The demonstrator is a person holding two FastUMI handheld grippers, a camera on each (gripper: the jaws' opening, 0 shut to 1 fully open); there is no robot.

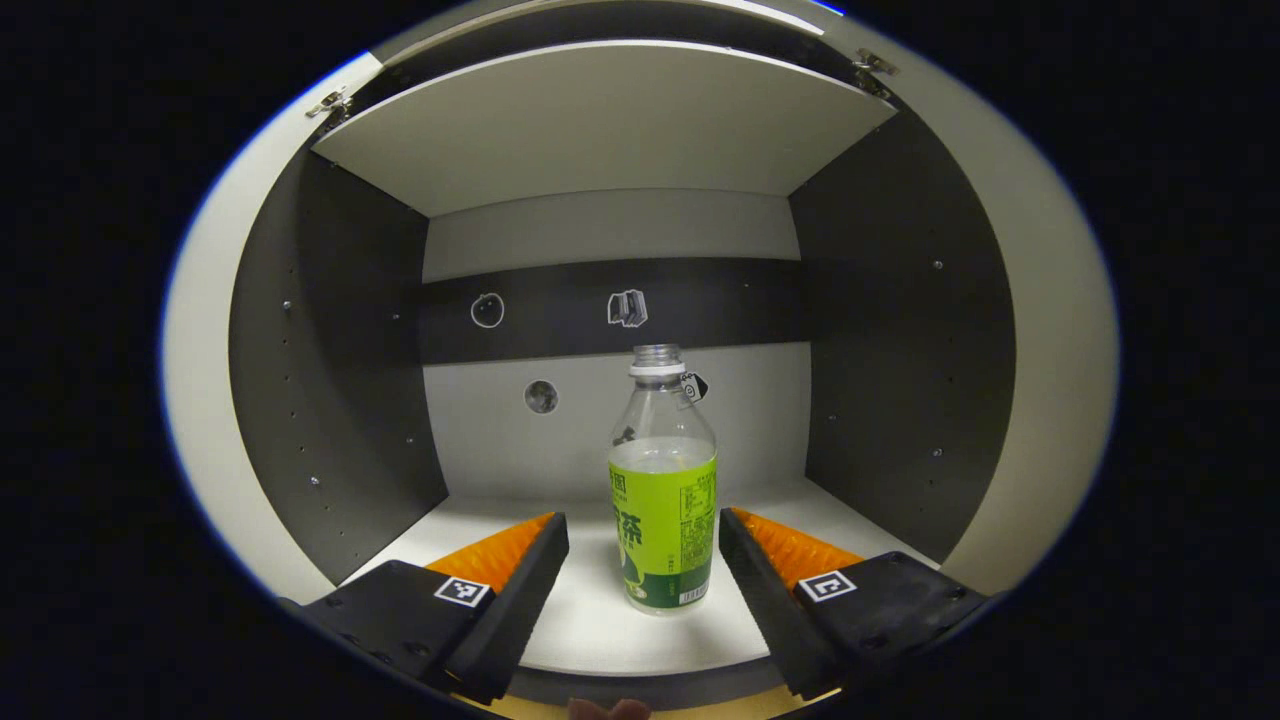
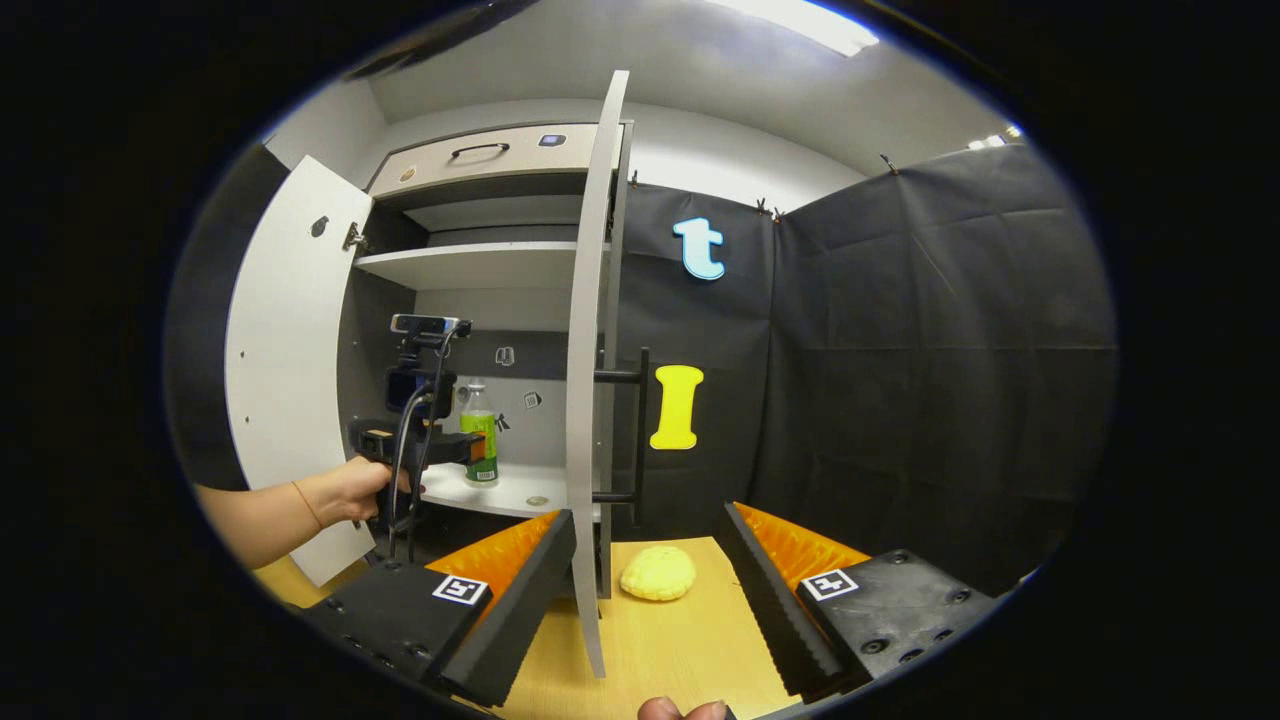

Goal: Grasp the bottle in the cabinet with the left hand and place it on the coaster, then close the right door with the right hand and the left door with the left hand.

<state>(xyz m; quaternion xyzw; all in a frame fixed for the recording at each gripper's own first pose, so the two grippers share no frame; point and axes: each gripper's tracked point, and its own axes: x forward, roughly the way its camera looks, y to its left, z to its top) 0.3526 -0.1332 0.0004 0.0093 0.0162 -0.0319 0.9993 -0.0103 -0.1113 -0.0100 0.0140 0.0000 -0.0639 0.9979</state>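
A clear bottle point(image 1: 663, 480) with a green label and no cap stands upright on the cabinet's lower shelf point(image 1: 590, 625). My left gripper point(image 1: 642, 528) is open, one finger on each side of the bottle's lower half with gaps showing. In the right gripper view a hand holds that left gripper point(image 2: 478, 447) up to the bottle point(image 2: 480, 425) inside the cabinet. Both doors are open: the left door point(image 2: 290, 350) swung wide, the right door point(image 2: 590, 380) seen edge-on with a black handle point(image 2: 640, 440). My right gripper point(image 2: 648, 520) is open over the table. A yellow coaster point(image 2: 658, 573) lies just beyond it.
The wooden table point(image 2: 680, 640) runs under the cabinet front. An upper shelf point(image 1: 600, 130) hangs above the bottle, and dark side walls point(image 1: 330, 360) close in left and right. A drawer with a handle point(image 2: 478, 150) tops the cabinet. A small round thing point(image 2: 537, 500) lies on the lower shelf.
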